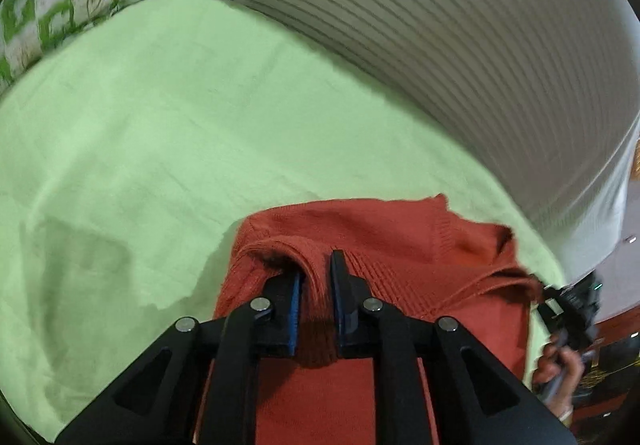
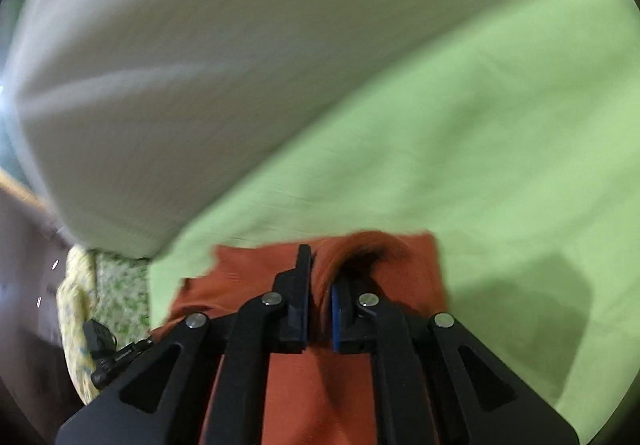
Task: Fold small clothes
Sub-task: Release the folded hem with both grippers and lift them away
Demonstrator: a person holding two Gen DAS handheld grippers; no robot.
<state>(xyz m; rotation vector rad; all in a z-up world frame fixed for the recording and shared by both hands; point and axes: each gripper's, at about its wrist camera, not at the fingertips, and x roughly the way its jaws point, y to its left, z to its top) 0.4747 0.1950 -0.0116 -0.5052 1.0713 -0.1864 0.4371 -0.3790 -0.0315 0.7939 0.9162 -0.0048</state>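
The left gripper (image 1: 316,273) and the right gripper (image 2: 320,277) each pinch the orange sweater (image 1: 380,237) (knitted) above the green sheet (image 1: 160,125).

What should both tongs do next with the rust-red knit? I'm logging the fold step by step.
Probably carry the pinched edge forward together and lay it over the rest. The left tongs and right tongs each clamp a bunched fold of the rust-red knit, and the green sheet ahead lies open.
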